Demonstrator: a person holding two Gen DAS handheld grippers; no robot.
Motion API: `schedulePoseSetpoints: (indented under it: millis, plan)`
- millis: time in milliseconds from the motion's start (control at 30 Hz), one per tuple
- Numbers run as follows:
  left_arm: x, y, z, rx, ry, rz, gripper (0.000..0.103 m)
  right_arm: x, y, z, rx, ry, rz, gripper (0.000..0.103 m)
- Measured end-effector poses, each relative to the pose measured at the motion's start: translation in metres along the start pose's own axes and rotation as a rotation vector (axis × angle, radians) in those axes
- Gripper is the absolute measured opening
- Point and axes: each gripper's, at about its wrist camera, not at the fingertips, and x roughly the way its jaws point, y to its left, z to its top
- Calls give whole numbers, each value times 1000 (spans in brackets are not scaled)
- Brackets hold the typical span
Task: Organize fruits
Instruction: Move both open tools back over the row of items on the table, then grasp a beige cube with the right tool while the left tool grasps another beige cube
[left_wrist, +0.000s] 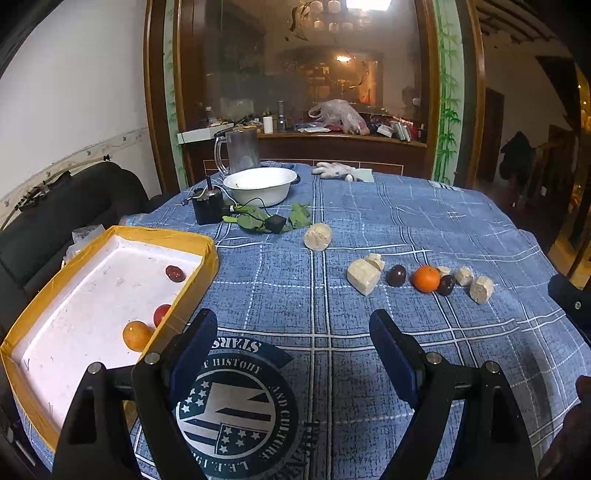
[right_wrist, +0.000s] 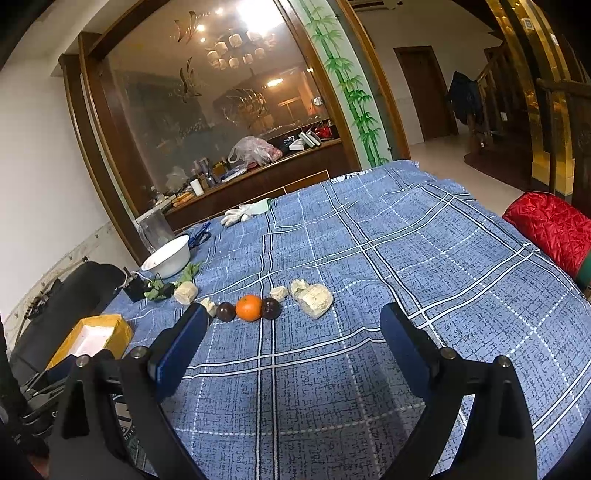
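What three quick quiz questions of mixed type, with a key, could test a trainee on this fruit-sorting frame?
1. Multiple choice: how many fruits lie in the yellow-rimmed tray? A) one B) three C) five
2. True or false: the orange on the blue cloth sits between two dark plums, one on its left in the right wrist view, one on its right.
3. Short answer: what are the left gripper and right gripper holding?

Key
1. B: an orange, a red fruit and a dark red fruit.
2. True.
3. Nothing; both have their fingers spread apart over the cloth.
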Motion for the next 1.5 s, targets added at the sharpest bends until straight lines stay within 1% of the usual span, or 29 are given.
schedulePoseSetpoints:
  millis: [133,300,400,600,700,933,1100,1167,1200,1233,1267,1333,1400,1433,1500]
  plan:
    - [2,1,0,2,3,-12,84,-1,0,-1,-6,-9,-8,94]
    - [5,6,1,-20,-9,-36,84,-2,-1,0,-8,-21,-19,94]
    - [9,8,0,-35,-13,-66,84,-6,-1,0,-11,-49,-31,94]
    - [14,9,-5,-40,-23,-127,84,-9,4,0,-35,-105,-83,94]
    - [18,11,-6,-61,-18,-157,84,-10,5,0,-46,-122,-100,94]
    - [24,10,-9,-53,-16,-169,84,3,10,-3,-80,-74,-108,94]
    - [25,8,-10,-44,-12,-151,84,6,11,-4,-88,-49,-103,94]
    - [25,10,-9,-56,-17,-137,84,10,9,-4,-68,1,-96,94]
    - [25,11,-8,-62,-17,-130,84,15,8,-3,-62,52,-88,94]
    - [24,13,-7,-68,-11,-122,84,24,8,-2,-68,130,-80,94]
    - [25,14,-6,-73,-1,-118,84,30,7,-1,-81,188,-77,94]
    - [27,15,-3,-77,27,-116,84,43,4,-2,-149,297,-96,94]
    - [31,13,-1,-68,60,-103,84,52,2,-4,-220,361,-125,94]
    - [35,12,1,-60,80,-90,84,55,0,-3,-245,378,-130,94]
    - [41,10,1,-47,108,-75,84,61,-1,2,-292,385,-125,94]
